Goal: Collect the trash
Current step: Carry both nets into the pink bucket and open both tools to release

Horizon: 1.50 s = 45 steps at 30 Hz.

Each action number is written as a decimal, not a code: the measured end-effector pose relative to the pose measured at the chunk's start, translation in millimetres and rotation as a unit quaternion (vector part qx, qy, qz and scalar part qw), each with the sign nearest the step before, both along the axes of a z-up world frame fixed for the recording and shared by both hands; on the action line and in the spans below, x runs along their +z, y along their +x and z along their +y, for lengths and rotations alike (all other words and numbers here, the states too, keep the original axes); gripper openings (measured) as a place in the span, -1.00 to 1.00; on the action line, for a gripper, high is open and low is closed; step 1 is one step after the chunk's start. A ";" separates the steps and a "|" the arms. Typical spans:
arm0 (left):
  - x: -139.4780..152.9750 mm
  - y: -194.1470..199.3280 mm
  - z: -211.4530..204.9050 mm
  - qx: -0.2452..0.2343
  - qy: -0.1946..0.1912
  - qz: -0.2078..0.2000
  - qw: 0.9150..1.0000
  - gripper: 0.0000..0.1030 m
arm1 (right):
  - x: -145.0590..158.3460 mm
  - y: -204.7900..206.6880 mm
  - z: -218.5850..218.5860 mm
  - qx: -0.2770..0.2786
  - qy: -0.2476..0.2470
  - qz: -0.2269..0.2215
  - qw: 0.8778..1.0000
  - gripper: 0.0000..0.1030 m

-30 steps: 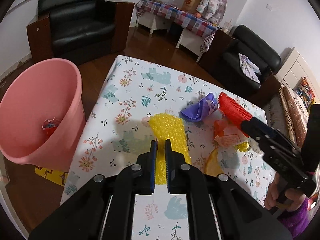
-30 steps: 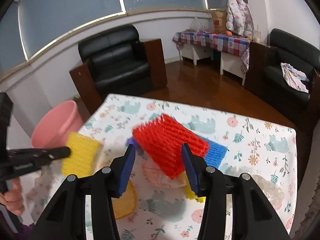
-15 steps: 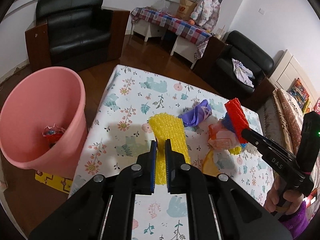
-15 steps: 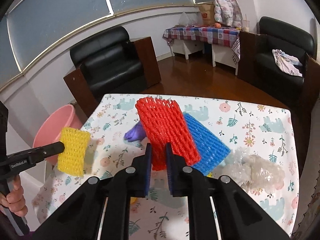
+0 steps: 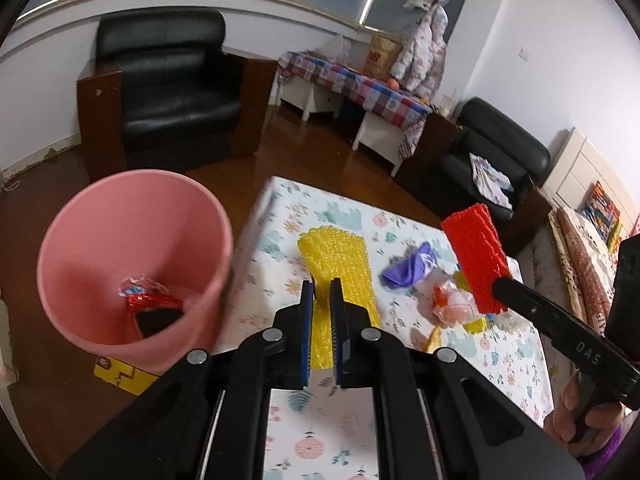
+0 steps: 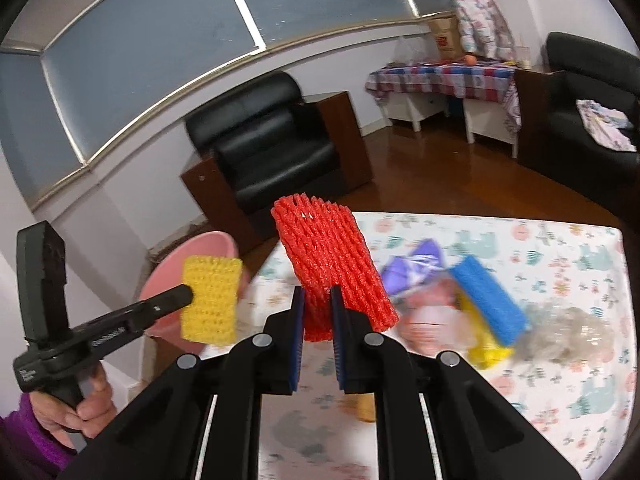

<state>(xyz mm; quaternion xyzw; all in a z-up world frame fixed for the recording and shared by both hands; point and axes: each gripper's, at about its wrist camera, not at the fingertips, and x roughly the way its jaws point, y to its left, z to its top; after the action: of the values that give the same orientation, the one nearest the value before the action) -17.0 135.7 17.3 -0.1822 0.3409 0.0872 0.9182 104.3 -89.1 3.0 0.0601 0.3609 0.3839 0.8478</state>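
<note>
My left gripper is shut on a yellow foam net and holds it above the table's left edge, close to the pink bin. The net also shows in the right wrist view. My right gripper is shut on a red foam net, lifted above the table; it shows in the left wrist view too. The bin holds a red wrapper and crumpled paper.
On the floral tablecloth lie a purple wrapper, an orange-white bag, a blue foam net, a yellow piece and clear plastic film. Black armchairs and a side table stand behind.
Both grippers have risen and moved left toward the bin with their nets. The right gripper, open a second ago, closed on the red net and lifted it off the table.
</note>
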 end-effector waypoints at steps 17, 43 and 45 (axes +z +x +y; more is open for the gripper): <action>13.3 -53.5 73.5 0.104 0.025 -0.021 0.994 -0.85 | 22.5 -41.7 128.5 0.115 0.009 0.002 0.993 -0.76; -17.4 -54.5 127.8 0.174 0.084 0.015 0.981 -0.85 | -13.1 -27.0 230.6 0.160 -0.018 0.063 0.985 -0.76; -20.1 -55.0 130.6 0.176 0.086 0.019 0.980 -0.85 | -17.1 -24.4 232.7 0.161 -0.019 0.068 0.984 -0.76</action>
<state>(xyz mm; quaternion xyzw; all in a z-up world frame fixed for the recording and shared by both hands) -72.0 266.2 -2.8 -0.1581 0.3116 0.2800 0.8941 80.0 143.6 -14.1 0.0107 0.4304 0.5032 0.7493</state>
